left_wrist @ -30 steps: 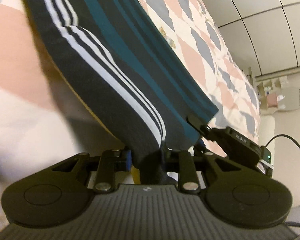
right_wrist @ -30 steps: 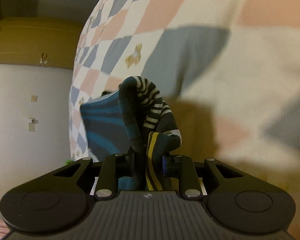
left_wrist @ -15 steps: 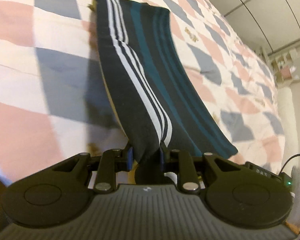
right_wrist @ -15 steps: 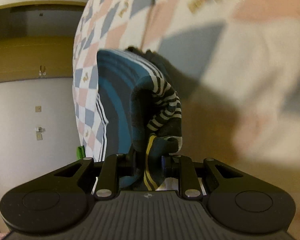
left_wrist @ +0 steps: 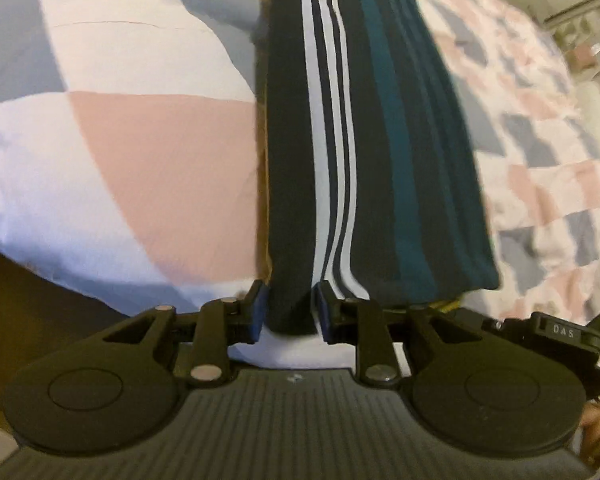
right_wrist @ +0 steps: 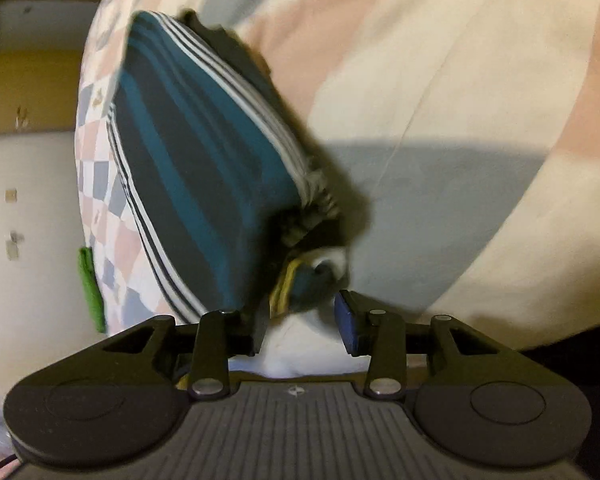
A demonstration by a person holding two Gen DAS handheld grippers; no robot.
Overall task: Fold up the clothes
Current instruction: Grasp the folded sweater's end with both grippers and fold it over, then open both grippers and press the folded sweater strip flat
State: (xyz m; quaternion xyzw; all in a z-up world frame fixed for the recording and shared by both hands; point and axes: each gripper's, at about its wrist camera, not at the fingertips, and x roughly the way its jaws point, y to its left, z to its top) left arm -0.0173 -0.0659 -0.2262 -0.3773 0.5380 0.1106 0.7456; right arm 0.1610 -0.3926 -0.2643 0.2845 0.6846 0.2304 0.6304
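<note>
On the left, the left gripper is letting go. Half a second ago its jaws were pinched tight on the near corner of the striped garment; now they are standing a little apart, with the dark edge lying loosely between them and white quilt showing beneath. The garment is stretching away from that gripper as a long, flat band on the checked quilt, no longer hanging in the air as it was a second ago. A thin mustard edge is peeking out along its left side.

Moving right, the right gripper is doing the same. It was clamped on a bunched, yellow-trimmed corner; now its jaws are spread wide, and that corner is sitting just ahead of them, touching the left finger, or nearly so. The picture is blurred there, so I cannot tell for certain. The garment is settling onto the quilt as a thick slab, with several layers stacked at its near end.

To my eye, this fold is being laid down and released. The bunched right corner is looking untidy and may want smoothing before any further fold.
</note>
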